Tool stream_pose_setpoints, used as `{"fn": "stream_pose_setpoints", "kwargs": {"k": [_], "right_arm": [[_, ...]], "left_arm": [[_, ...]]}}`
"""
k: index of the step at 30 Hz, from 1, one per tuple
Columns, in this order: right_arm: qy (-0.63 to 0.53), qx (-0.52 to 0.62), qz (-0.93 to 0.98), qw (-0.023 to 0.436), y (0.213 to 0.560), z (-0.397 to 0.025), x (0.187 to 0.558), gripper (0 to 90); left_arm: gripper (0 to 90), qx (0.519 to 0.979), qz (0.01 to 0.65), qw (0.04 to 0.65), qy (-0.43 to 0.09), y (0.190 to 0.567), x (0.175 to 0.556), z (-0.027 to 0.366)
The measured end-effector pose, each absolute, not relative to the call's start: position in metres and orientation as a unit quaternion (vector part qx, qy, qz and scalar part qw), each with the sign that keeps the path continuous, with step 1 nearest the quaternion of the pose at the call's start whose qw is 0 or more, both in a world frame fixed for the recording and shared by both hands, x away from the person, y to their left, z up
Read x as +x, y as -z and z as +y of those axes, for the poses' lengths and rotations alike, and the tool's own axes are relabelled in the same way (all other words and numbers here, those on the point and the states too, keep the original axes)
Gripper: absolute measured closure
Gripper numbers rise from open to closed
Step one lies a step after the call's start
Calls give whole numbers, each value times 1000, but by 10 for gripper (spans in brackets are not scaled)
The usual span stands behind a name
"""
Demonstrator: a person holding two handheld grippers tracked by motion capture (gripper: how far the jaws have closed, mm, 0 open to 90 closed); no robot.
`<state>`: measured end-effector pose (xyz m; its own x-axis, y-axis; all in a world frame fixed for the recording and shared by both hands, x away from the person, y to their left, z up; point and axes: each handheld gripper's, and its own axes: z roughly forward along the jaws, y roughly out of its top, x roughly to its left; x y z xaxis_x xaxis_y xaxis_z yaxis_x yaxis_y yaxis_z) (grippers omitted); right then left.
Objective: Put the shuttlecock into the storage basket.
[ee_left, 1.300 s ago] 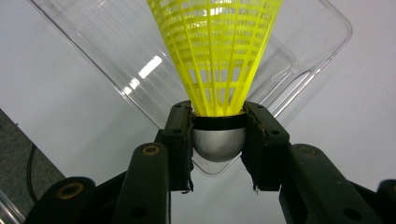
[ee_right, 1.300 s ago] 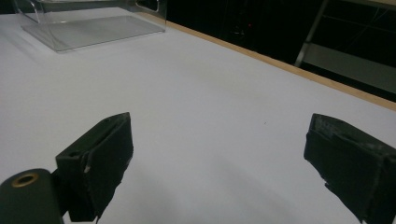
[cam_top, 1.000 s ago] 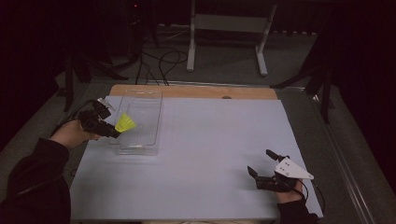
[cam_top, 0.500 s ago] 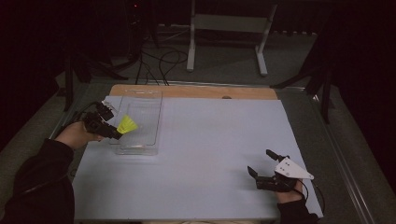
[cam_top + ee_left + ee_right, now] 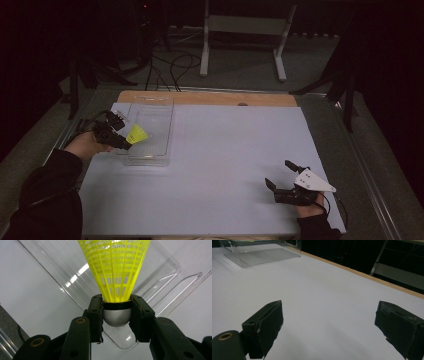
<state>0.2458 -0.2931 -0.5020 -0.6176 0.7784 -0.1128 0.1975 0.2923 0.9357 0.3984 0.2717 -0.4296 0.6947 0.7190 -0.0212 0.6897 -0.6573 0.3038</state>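
Since a second ago, the left tongs have shifted only slightly at the near left edge of the clear rectangular plastic tray, while the right tongs have stayed put. Clenched on the grey rounded cork of the yellow plastic-mesh shuttlecock, the left tongs hold it above the tray, skirt pointing away. The right tongs rest released, jaws wide apart, low over the white-covered worktop near its near right corner, well apart from the tray.
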Motion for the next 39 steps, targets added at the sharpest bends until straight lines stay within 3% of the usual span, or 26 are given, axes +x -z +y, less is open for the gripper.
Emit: {"fn": "stream_pose_setpoints", "kwargs": {"k": [21,26,39], "right_arm": [[-498,326,749,292,502,-293,246,81],[-498,325,749,292,502,-293,246,80],[-498,324,748,294,502,-293,246,80]], "left_arm": [[626,906,403,126,-25,436,405,263],[379,900,411,134,-42,425,405,261],[145,901,405,146,-62,411,399,255]]}}
